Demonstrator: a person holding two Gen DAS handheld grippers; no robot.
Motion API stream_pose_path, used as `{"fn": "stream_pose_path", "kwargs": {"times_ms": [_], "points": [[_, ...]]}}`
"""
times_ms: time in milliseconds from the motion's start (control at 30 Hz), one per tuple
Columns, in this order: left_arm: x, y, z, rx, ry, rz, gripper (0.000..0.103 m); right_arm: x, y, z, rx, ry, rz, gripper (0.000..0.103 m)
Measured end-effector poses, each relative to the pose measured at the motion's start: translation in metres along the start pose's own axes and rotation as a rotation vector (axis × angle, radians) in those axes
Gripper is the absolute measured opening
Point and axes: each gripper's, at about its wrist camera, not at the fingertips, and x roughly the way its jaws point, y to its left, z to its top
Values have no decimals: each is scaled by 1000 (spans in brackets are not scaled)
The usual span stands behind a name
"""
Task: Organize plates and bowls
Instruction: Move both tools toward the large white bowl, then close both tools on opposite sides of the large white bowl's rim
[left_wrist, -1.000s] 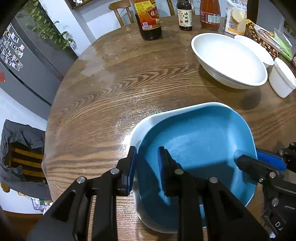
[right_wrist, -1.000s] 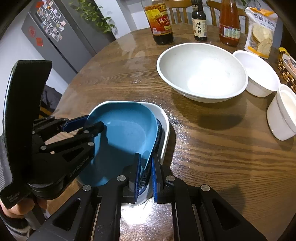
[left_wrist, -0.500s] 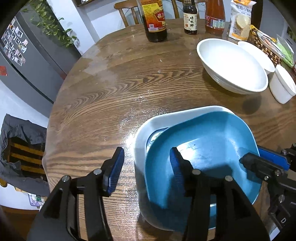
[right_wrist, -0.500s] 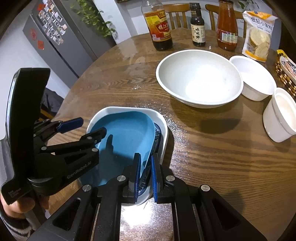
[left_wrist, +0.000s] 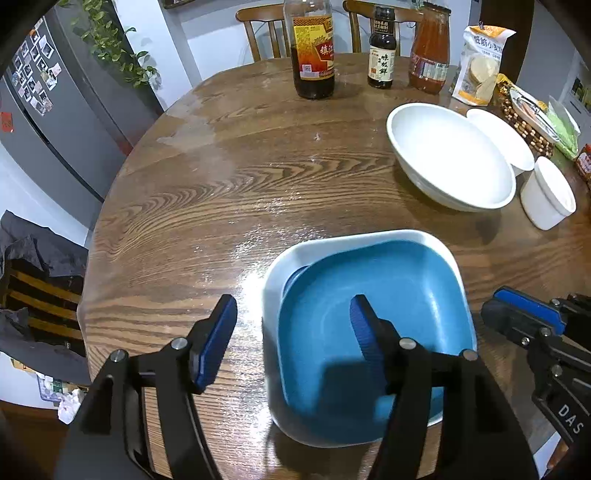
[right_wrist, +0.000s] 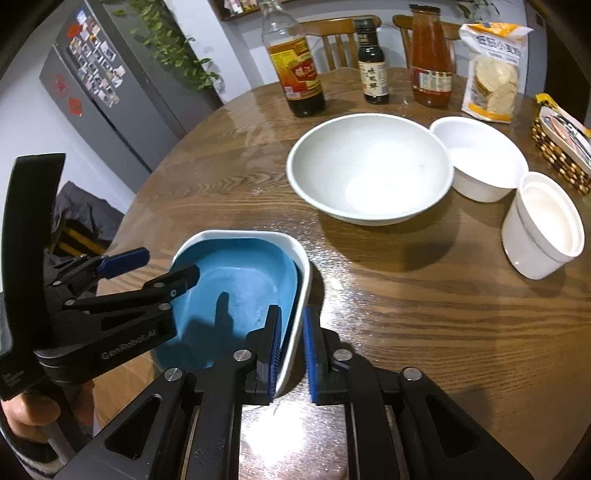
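Your bench (left_wrist: 229, 206) is glossy varnished wood with bold grain. The blue dish (left_wrist: 388, 325) looks smooth, satin-glazed ceramic, nested in a white one (right_wrist: 301, 295). Your left tool (left_wrist: 291, 339) has matt black plastic arms and ribbed blue pads (left_wrist: 216, 339).

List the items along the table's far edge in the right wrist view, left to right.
Large vinegar bottle → small dark sauce bottle → red sauce jar → cracker bag → woven basket.
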Motion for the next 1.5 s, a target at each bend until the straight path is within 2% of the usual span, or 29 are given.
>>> {"fn": "stream_pose_path", "kwargs": {"times_ms": [67,133,300,433,667,1067,1267,1500], "points": [[-2,-2,1,-2,-3,-10,66,-4,-5,0,18,-17,-14,33],[-4,-4,3,-12,-7,-26,70,-10,-11,0,36,-39,-30,51],[-9,-10,11,-35,-29,-59,79,-25,-30,2,87,-85,-70,59],[-12,-20,19,-42,-41,-92,92,-33,-47,0,147,-108,-83,66],[-15,-31,36,-71,-56,-155,92,-41,-72,-4,240,-131,-80,67],[-4,-49,77,-50,-80,-187,92,-42,-95,9,328,-148,-84,67],[10,-60,90,-12,-82,-186,92,-34,-96,17,341,-146,-94,67],[36,-64,103,10,-55,-154,92,-18,-94,34,366,-149,-63,67]]}}
